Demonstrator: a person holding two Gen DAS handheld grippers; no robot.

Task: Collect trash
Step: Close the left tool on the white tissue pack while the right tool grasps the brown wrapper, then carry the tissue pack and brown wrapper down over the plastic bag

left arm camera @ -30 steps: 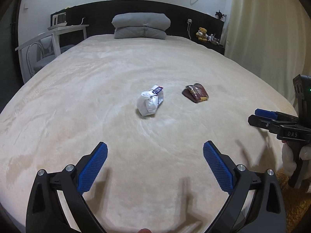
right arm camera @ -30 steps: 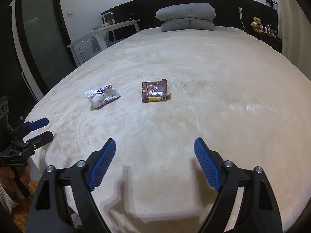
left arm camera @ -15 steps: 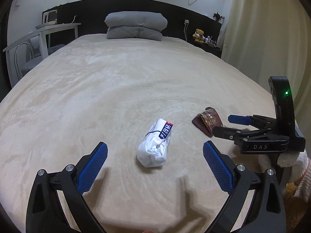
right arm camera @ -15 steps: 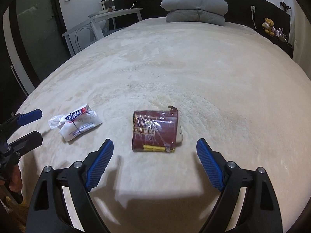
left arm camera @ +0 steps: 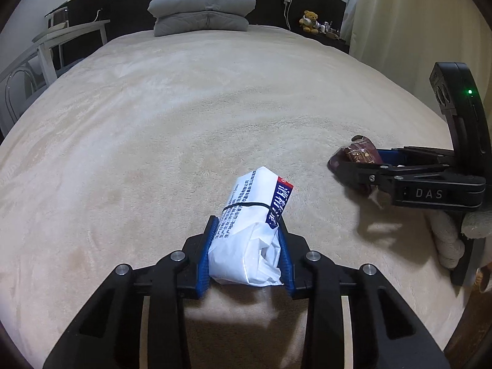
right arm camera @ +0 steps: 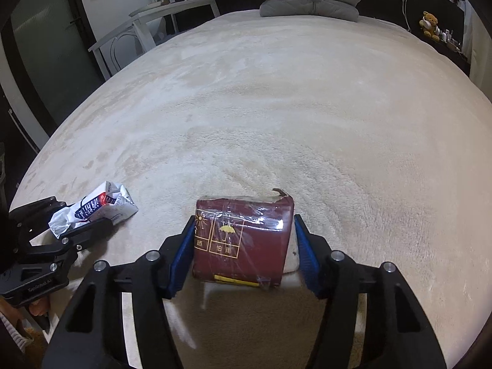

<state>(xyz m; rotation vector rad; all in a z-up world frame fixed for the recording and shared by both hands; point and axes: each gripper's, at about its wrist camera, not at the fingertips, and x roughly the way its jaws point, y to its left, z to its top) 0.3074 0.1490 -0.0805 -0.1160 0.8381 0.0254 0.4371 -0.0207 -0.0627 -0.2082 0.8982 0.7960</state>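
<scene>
Left gripper [left arm camera: 246, 246] is closing on the white wrapper [left arm camera: 250, 227], blue pads [left arm camera: 205, 256] pressed against both of its sides, so the crumpled near end sits squeezed between the jaws. White wrapper has black print, a blue-and-red label strip on its right edge and a thin black band around its middle; its far end sticks out past the fingertips over the bed [left arm camera: 184, 107]. Right gripper [right arm camera: 244, 240] is closing too, with the dark red packet [right arm camera: 243, 236] between its jaws. Left pad [right arm camera: 181, 252] touches the packet's side; the right pad sits right at the other edge, contact there is hard to tell. Packet is wrapped in clear film, shows a yellow umbrella mark and boxed characters, and has a torn flap at its far right corner. It lies flat on the cream fleece cover, near the foot of the bed. Both items lie near each other, white wrapper to the left of the red packet. A gloved hand [left arm camera: 455, 230] holds the right gripper's handle in the left wrist view. Farther up the bed, two grey pillows [left arm camera: 201, 10] are stacked against the dark headboard [left arm camera: 123, 3]. A teddy bear [left arm camera: 309, 20] sits on the ledge to the right, a white table [right arm camera: 160, 18] stands at the left.
</scene>
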